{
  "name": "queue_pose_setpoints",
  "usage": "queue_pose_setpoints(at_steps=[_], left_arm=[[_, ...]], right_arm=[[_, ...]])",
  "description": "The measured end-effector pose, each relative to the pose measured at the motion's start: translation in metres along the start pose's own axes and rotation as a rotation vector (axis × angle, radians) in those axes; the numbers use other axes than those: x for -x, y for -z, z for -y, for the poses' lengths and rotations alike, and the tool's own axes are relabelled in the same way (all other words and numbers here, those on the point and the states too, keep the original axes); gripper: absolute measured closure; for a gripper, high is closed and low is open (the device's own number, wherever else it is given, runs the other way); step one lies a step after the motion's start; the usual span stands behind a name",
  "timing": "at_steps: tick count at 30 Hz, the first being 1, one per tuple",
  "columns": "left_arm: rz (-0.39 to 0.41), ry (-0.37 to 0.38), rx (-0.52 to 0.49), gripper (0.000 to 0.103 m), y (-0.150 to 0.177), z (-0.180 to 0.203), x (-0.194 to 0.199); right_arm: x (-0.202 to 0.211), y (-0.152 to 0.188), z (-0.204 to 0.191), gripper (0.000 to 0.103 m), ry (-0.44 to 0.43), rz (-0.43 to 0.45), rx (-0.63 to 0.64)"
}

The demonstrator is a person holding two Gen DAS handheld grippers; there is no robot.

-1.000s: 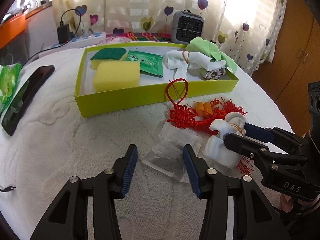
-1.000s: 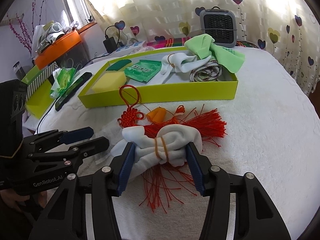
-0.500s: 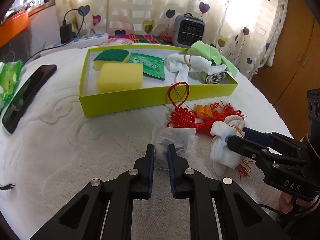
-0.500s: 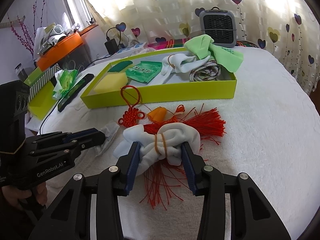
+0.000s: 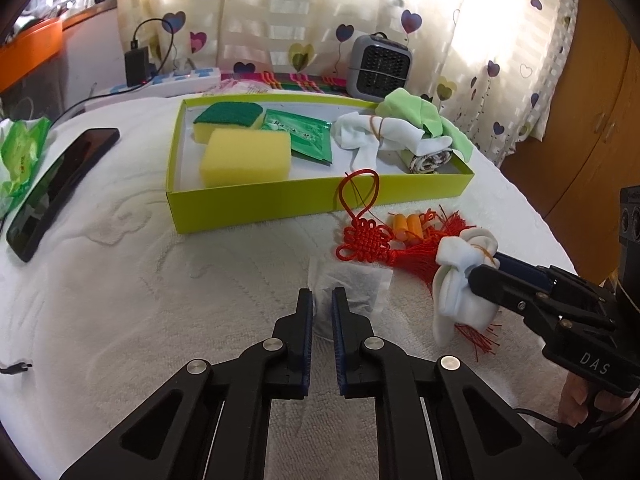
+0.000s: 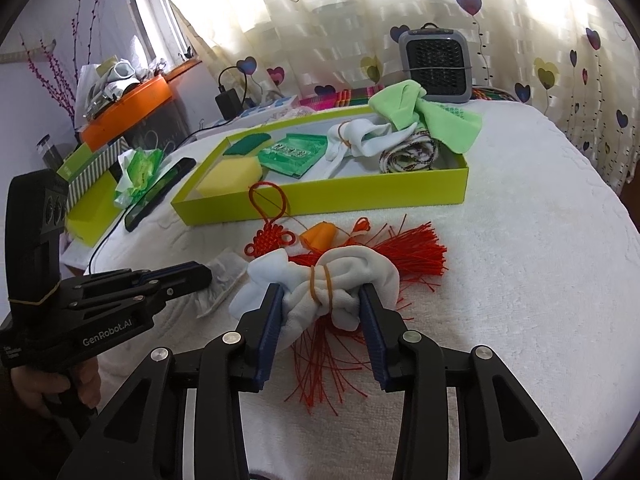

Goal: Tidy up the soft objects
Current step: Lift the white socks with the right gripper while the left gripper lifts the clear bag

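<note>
My left gripper (image 5: 320,308) is shut on the near edge of a clear sachet (image 5: 360,286) with dark contents, lying on the white cloth. My right gripper (image 6: 324,300) has its jaws closing on a white sock bundle (image 6: 340,276) tied with a rubber band, and both pads press into it. The bundle lies over a red knot tassel (image 6: 400,246) beside an orange earplug (image 6: 320,236). Beyond them stands the lime tray (image 5: 248,210), which holds a yellow sponge (image 5: 244,156), a green-topped sponge (image 5: 228,116), a green packet (image 5: 304,136), another sock bundle (image 5: 376,136), a green cloth (image 5: 416,112) and a patterned roll (image 5: 430,160).
A black phone (image 5: 60,188) and a green wrapper (image 5: 20,152) lie at the left. A grey heater (image 5: 378,66) and a power strip (image 5: 180,80) stand behind the tray. A wooden cabinet (image 5: 592,100) rises past the right edge of the table.
My left jaws have shut on the sachet's edge. My right jaws have narrowed onto the white sock bundle and now squeeze it. Both hands have stayed about where they were.
</note>
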State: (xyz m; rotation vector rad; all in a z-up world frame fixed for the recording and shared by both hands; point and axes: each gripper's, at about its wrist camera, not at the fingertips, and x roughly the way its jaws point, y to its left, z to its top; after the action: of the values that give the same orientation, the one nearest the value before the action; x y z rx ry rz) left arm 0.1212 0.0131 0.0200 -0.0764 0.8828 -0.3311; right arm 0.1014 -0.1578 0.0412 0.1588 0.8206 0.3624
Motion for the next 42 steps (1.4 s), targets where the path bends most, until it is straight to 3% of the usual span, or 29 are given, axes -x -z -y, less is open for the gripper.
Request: queue_pose_setpoints(at_steps=[16,17,19,20,21,25,39,41,42], left_arm=[[-0.011,0.034,-0.008,0.095,0.004,0.001,0.005],[-0.015,0.024,-0.010,0.092,0.005,0.001,0.005],[-0.023,0.008,-0.013,0.076,0.005,0.001,0.004],[-0.025,-0.001,-0.018,0.059,0.005,0.002,0.004],[-0.025,-0.005,-0.024,0.054,0.005,0.003,0.004],[-0.037,0.008,-0.062,0.052,0.005,0.011,0.002],[-0.064,-0.087,-0.169,0.051,0.009,0.028,-0.009],[-0.059,-0.083,-0.157,0.055,0.009,0.026,-0.008],[-0.054,-0.091,-0.151,0.063,0.009,0.024,-0.007]], right_arm=[[0.018,-0.003,0.004,0.063,0.000,0.059,-0.011],[0.018,-0.003,0.005,0.063,0.001,0.060,-0.011],[0.019,-0.003,0.004,0.063,0.000,0.063,-0.010],[0.019,-0.003,0.004,0.063,-0.001,0.065,-0.008],[0.019,-0.003,0.004,0.063,-0.001,0.065,-0.007],[0.019,-0.003,0.004,0.063,-0.002,0.068,-0.010],[0.021,-0.004,0.005,0.063,-0.005,0.071,-0.011],[0.021,-0.004,0.005,0.063,-0.005,0.070,-0.011],[0.021,-0.004,0.005,0.063,-0.005,0.070,-0.010]])
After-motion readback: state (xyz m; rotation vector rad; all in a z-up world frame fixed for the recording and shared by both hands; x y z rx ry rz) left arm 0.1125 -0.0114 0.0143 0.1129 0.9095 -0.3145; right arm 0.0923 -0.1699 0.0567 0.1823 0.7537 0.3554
